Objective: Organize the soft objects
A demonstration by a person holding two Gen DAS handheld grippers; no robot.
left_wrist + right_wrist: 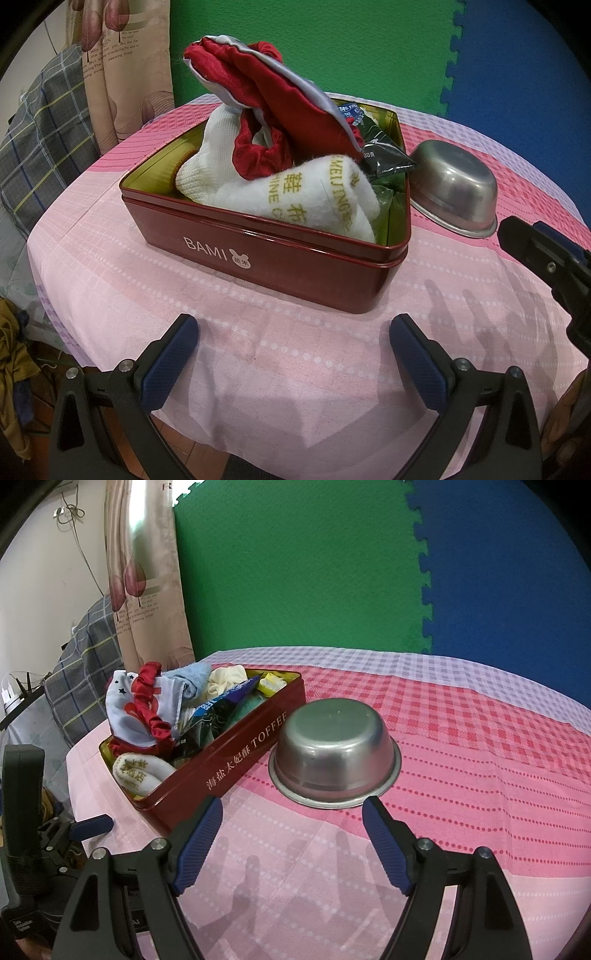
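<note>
Two hand-held grippers are hovering over a round worktop (pixel 110 295) covered with a pink checked cloth. The left gripper (pixel 293 338) is facing the near wall of a dark red rectangular metal tin (pixel 258 258) marked BAMI, its blue-padded fingers standing apart and holding nothing. The right gripper (pixel 291 821) is likewise standing with fingers apart and empty, aimed at the gap between the tin (pixel 229 760) and an upturned stainless-steel bowl (pixel 334 753) resting rim-down just beside the tin. The soft objects are sitting inside the open tin: a white knitted towel with gold lettering (pixel 295 192), a red-and-grey fabric pouch with a gathered red edge (pixel 273 96) rising well above the rim, a light blue cloth (pixel 194 677) and a cream cloth (pixel 227 677). A dark foil packet (pixel 384 157) is leaning over the tin's right edge towards the bowl (pixel 452 197). Judging from this arrangement, the gathering is largely done, and the grippers are probably pausing clear of the heap so as not to disturb it. The tin's floor, the lower parts of the cloths and anything under the bowl are hidden; the packet's print is too small to read, and the worktop's far edges are being cut off by the lens
</note>
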